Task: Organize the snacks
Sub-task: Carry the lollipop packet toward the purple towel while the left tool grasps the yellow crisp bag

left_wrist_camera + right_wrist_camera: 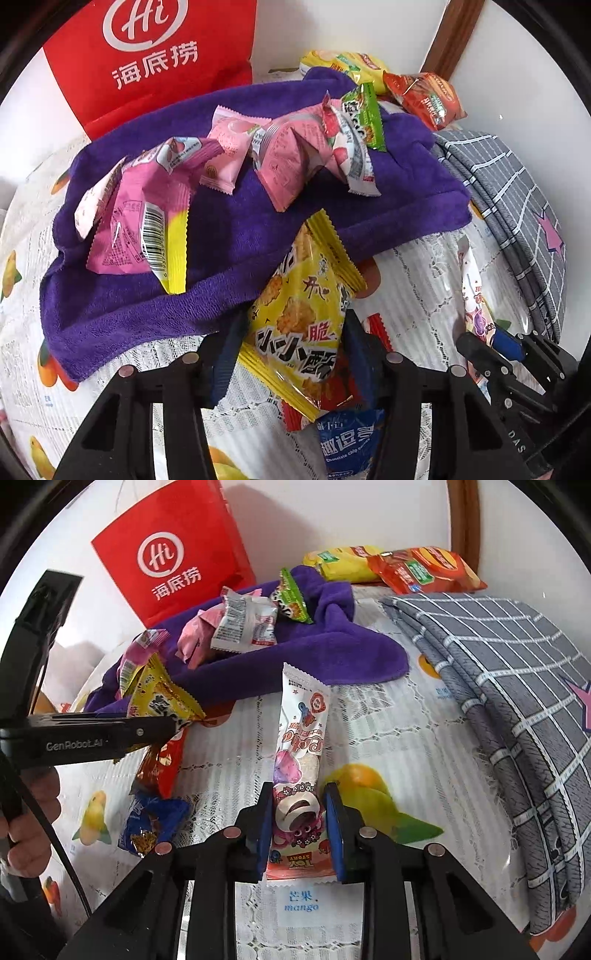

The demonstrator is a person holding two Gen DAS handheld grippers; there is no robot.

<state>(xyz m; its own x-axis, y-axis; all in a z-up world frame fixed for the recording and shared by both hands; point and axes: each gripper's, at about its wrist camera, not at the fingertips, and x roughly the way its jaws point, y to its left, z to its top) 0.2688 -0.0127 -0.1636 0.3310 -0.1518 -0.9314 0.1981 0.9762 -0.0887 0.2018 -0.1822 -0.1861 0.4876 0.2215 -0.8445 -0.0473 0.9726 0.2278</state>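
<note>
"Toy Story" snack packet [301, 771] pinched by right hand-held gripper [300, 834]; left [295, 354] pinches yellow packet [301, 314].

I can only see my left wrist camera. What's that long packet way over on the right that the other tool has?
Observer: The right tool is shut on its near end. It's a long white and pink Toy Story packet, and its far end points at the purple towel.
Child: Is anything written under it?
Observer: Yes. A small label printed on the tablecloth, just past the packet's near end, reads "mango".
Child: Who's holding my tool?
Observer: A hand at the lower left edge grips the handle of the left tool, seen from the side.
</note>
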